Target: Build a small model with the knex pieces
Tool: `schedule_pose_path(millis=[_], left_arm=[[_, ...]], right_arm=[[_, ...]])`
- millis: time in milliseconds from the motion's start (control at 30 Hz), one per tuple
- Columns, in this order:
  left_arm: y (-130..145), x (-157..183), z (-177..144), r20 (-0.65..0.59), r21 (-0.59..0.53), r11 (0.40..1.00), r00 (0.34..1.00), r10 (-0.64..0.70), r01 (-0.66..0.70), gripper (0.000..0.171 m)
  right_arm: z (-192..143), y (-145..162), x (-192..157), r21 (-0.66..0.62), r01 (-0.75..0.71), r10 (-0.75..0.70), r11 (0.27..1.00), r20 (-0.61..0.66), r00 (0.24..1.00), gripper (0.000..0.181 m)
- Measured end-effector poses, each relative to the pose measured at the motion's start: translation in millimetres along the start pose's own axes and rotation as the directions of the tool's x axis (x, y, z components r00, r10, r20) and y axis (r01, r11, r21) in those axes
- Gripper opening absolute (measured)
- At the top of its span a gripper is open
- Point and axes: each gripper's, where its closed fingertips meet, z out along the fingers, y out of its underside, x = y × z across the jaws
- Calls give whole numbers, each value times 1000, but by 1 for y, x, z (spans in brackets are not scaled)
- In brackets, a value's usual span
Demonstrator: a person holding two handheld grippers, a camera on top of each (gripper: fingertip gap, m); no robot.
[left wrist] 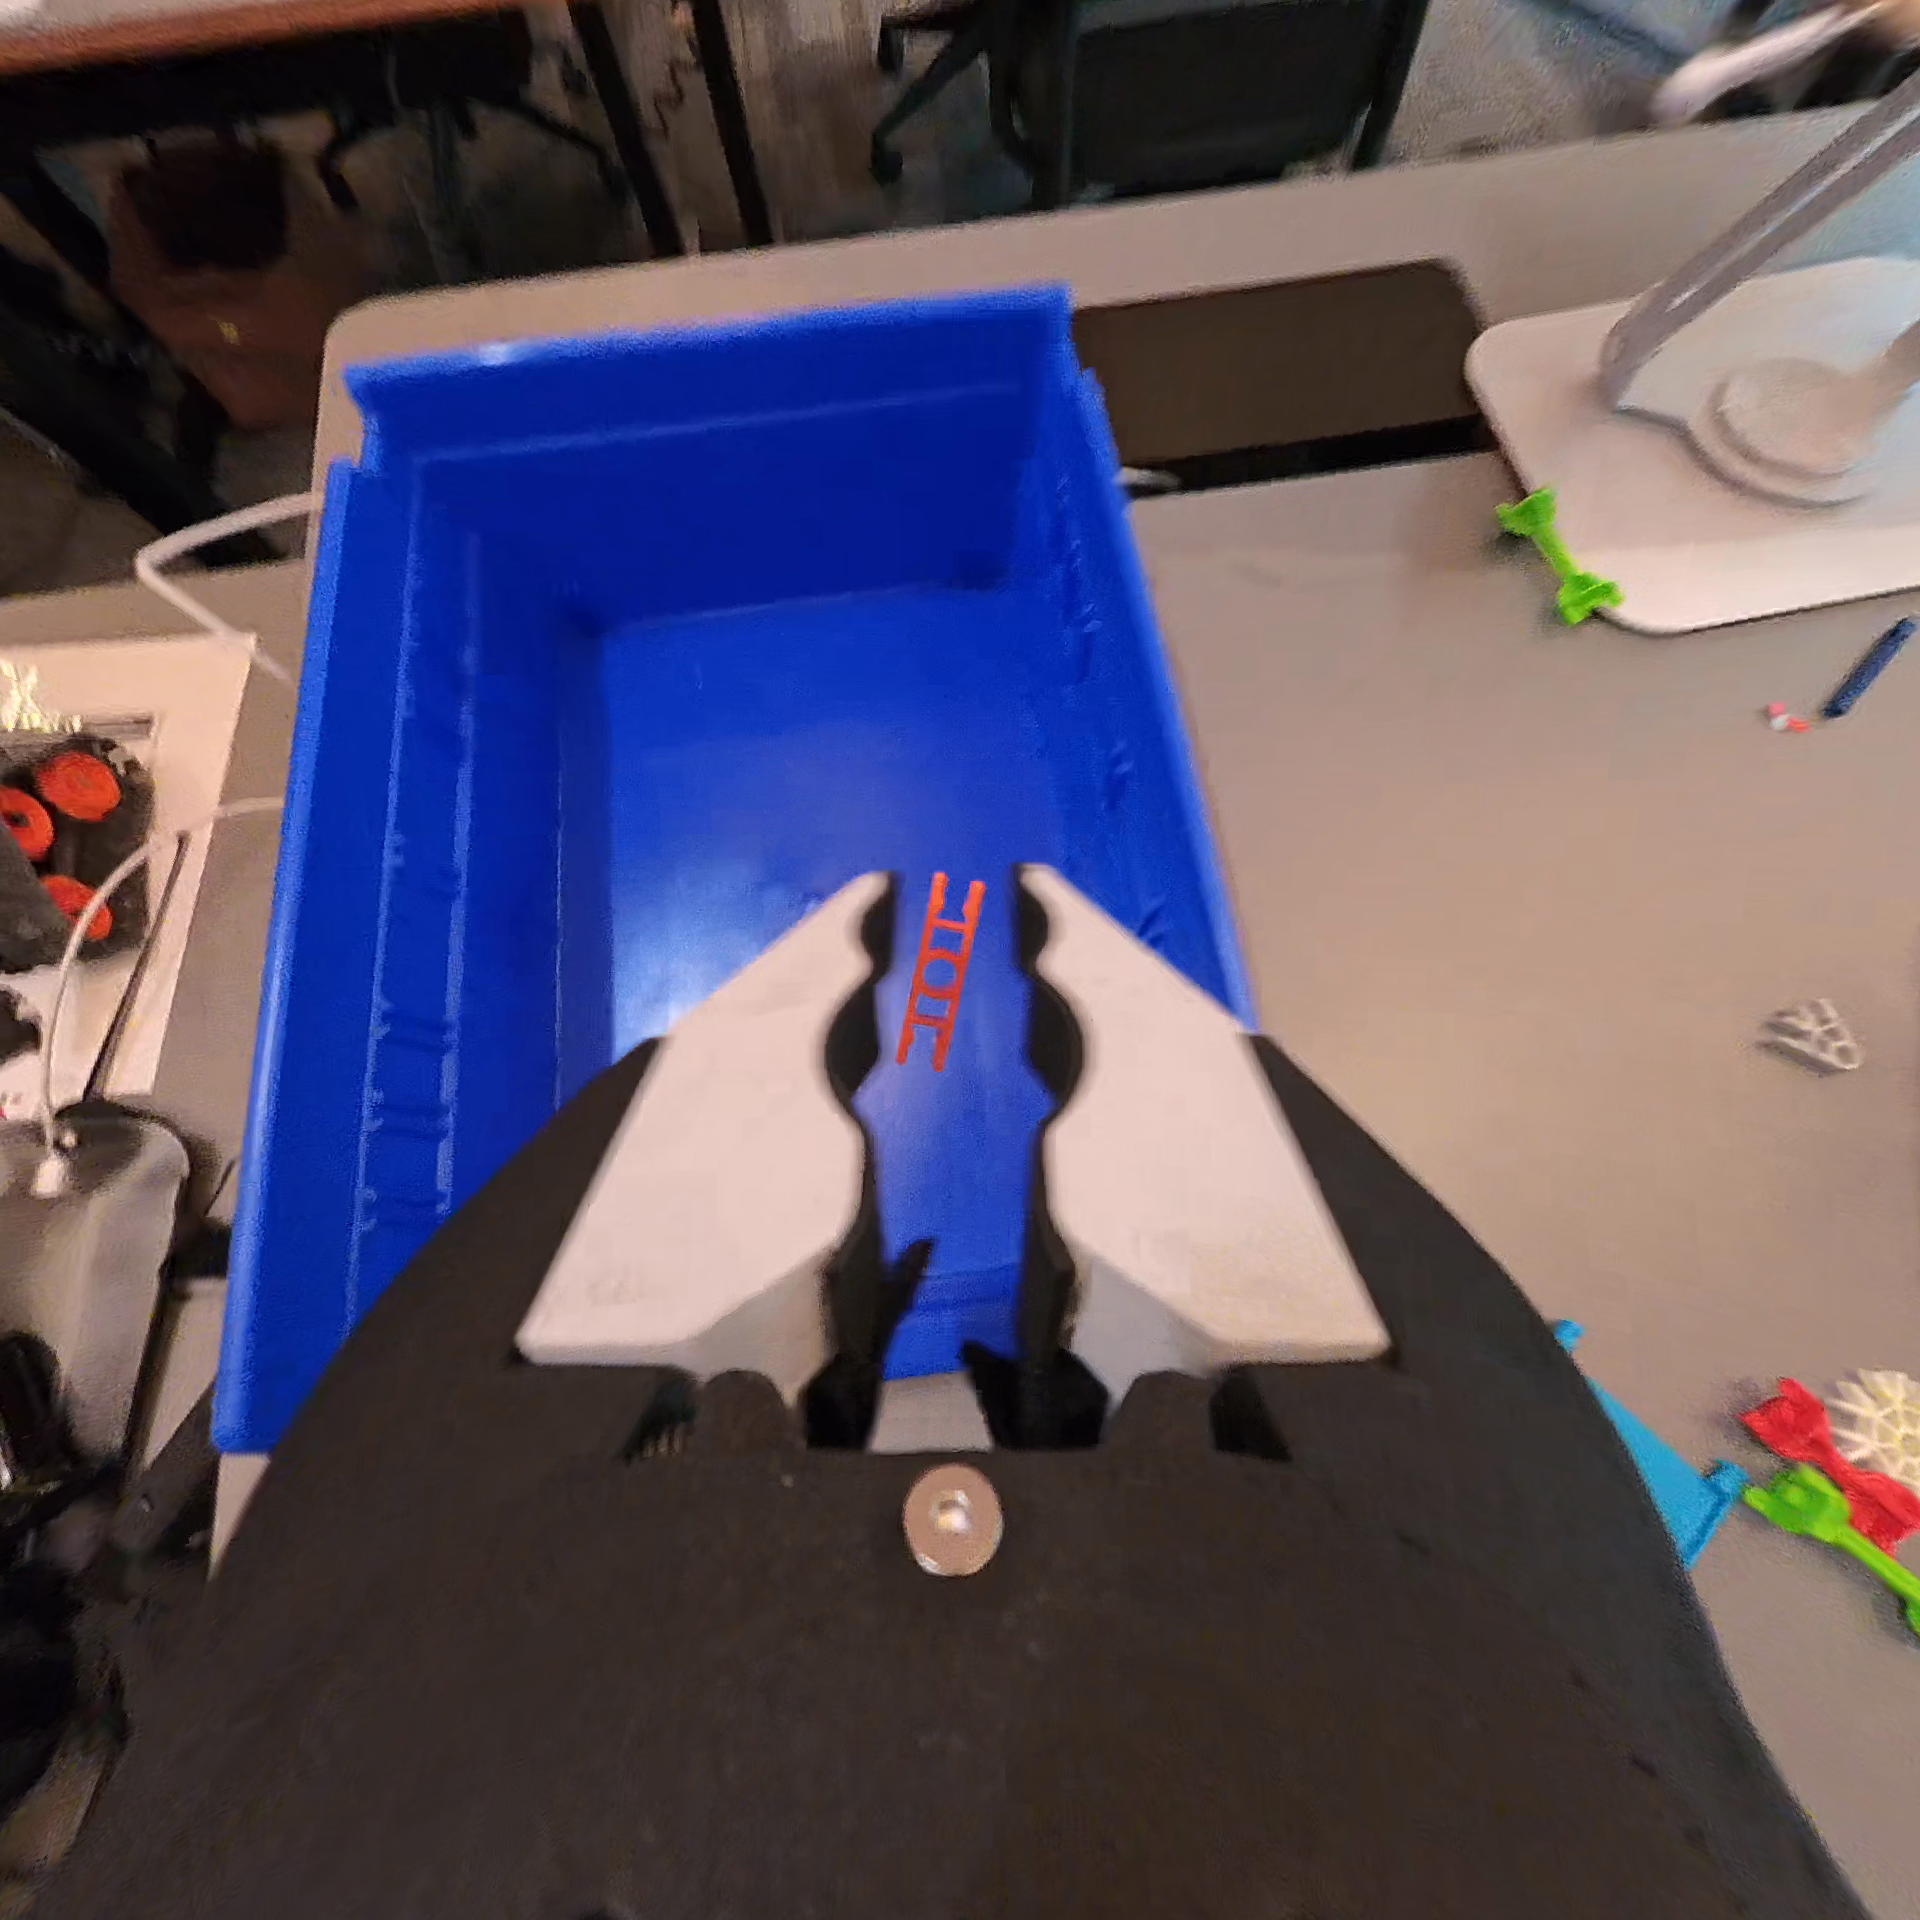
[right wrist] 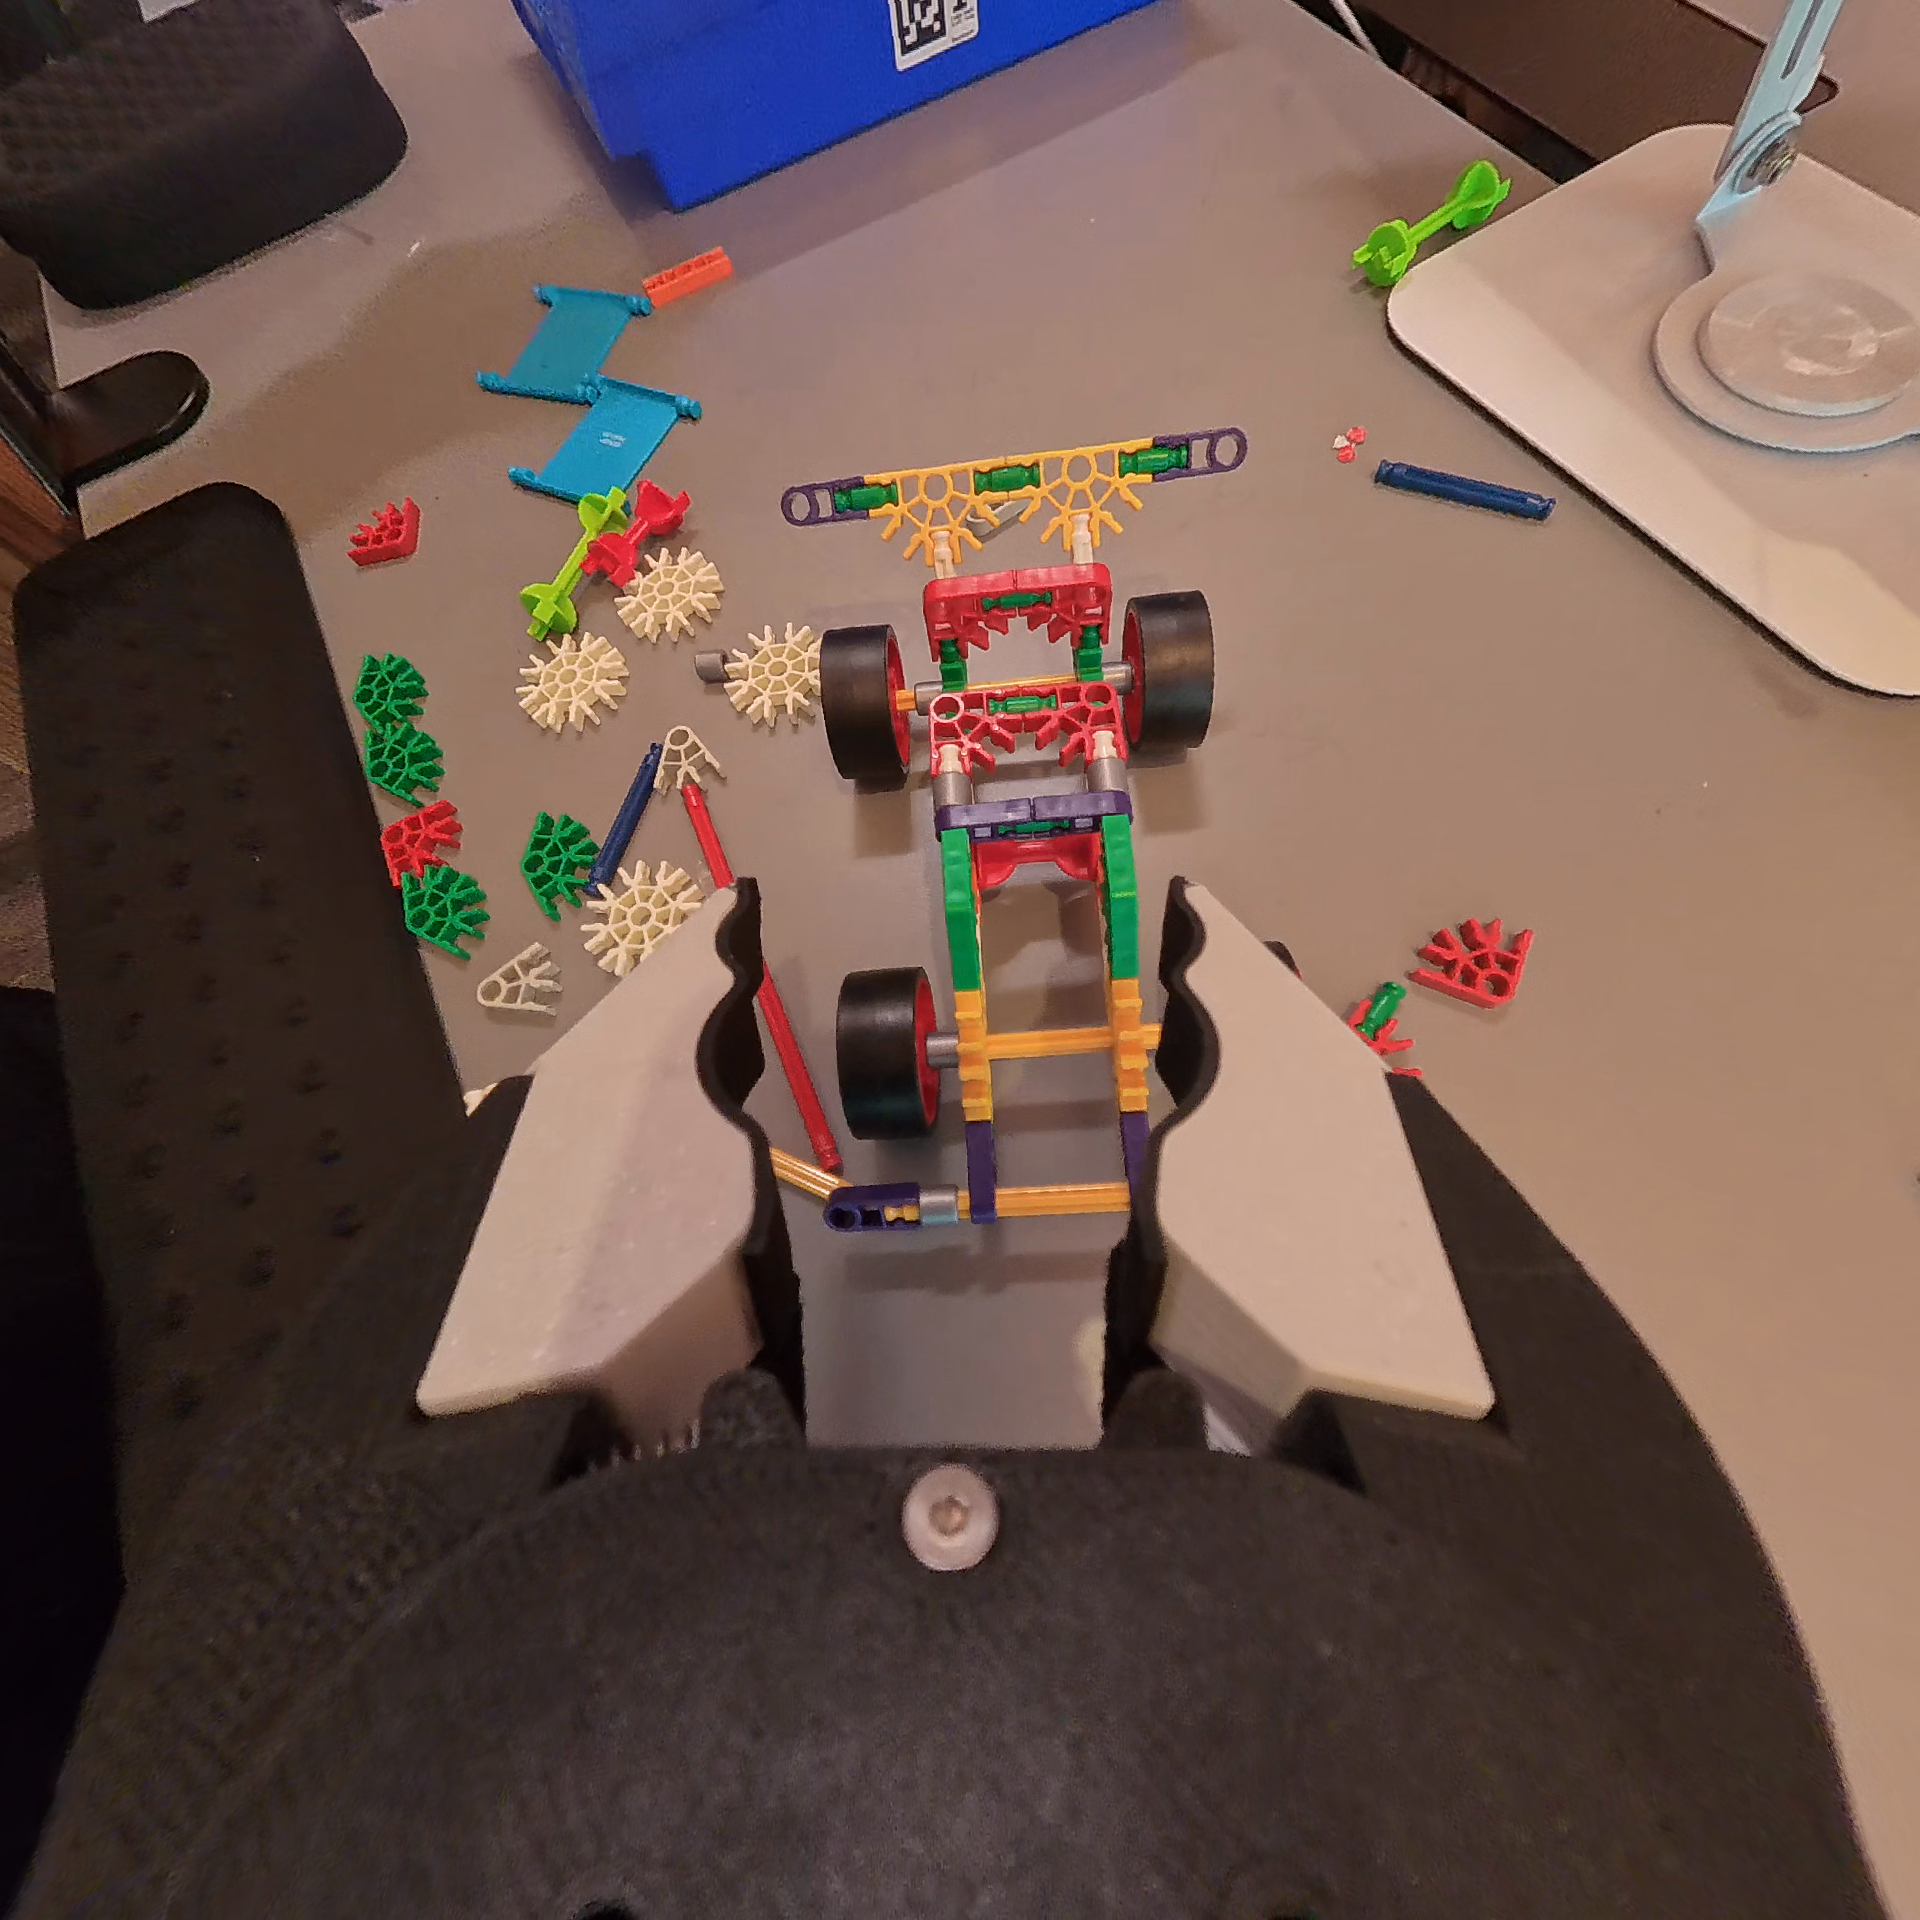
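In the left wrist view my left gripper [left wrist: 954,883] hangs open over a blue plastic bin [left wrist: 436,831]. A small orange ladder-shaped rod piece [left wrist: 940,971] lies on the bin floor, seen between the fingers and apart from them. In the right wrist view my right gripper [right wrist: 961,894] is open and empty above a toy car [right wrist: 1023,831] built of coloured plastic rods and connectors, with black wheels on red hubs. The car's green and yellow frame lies between the fingertips. A red rod [right wrist: 795,1060] lies beside the left finger.
Loose pieces lie left of the car: white snowflake connectors [right wrist: 670,592], green connectors [right wrist: 393,691], blue panels [right wrist: 582,390], an orange piece [right wrist: 686,275]. A blue rod [right wrist: 1463,488] and a green rod [right wrist: 1432,223] lie right, by a white lamp base [right wrist: 1662,416]. The bin [right wrist: 790,94] stands behind. The left gripper's tips are roughly 45 cm from the right gripper's.
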Motion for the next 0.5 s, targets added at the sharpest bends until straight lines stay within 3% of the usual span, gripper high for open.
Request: schedule_pose_path(millis=[33,67,200,333,500], left_arm=[[6,-7,0,14,-17,1000,1000,-19,19,48],[8,-4,-4,-6,-8,1000,1000,-29,29,61],[32,39,-36,-69,9,994,992,105,-105,71],[95,98,-50,-220,-71,961,944,246,-267,75],[150,113,-42,-340,-163,925,899,275,-345,84]], right_arm=[[0,-1,-1,2,0,0,1000,-1,1000,75],[-1,-1,-2,3,-1,1,1000,-2,1000,75],[-4,2,-2,3,-18,18,1000,-20,1000,76],[-6,7,0,8,-57,57,998,-18,998,75],[11,10,3,-51,-10,7,999,-49,999,77]])
